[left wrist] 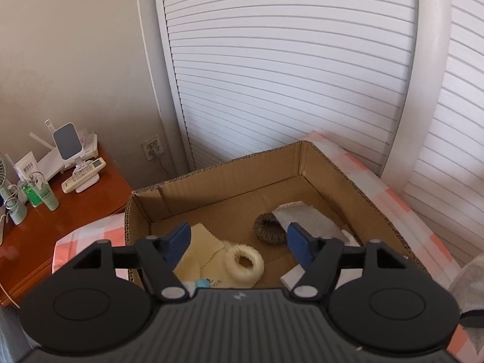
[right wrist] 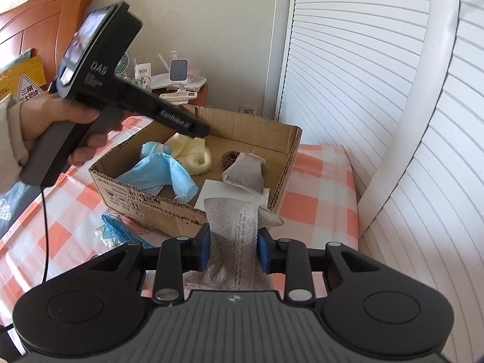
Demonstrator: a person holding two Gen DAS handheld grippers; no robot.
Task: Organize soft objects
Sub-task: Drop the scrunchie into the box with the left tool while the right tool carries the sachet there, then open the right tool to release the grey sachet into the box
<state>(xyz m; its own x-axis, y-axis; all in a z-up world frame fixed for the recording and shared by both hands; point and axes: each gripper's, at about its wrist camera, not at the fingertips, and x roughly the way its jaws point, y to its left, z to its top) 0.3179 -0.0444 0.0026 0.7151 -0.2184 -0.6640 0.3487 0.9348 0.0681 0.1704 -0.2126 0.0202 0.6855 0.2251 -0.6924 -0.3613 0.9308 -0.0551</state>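
An open cardboard box (left wrist: 329,163) (right wrist: 281,139) sits on the checked bed. It holds a cream scrunchie (left wrist: 243,262) (right wrist: 198,159), a brown scrunchie (left wrist: 269,229) (right wrist: 230,159), a yellow cloth (left wrist: 198,249), a grey pouch (left wrist: 305,217) (right wrist: 246,171) and a blue face mask (right wrist: 160,171). My left gripper (left wrist: 239,242) is open and empty above the box; its body also shows in the right wrist view (right wrist: 133,90). My right gripper (right wrist: 233,249) is shut on a grey mesh pouch (right wrist: 234,227) just outside the box's near wall.
A checked orange and white bedspread (right wrist: 317,199) lies under the box. A blue mesh item (right wrist: 116,230) lies on the bed left of my right gripper. An orange nightstand (left wrist: 60,211) holds remotes and bottles. White louvred doors (left wrist: 287,60) stand behind.
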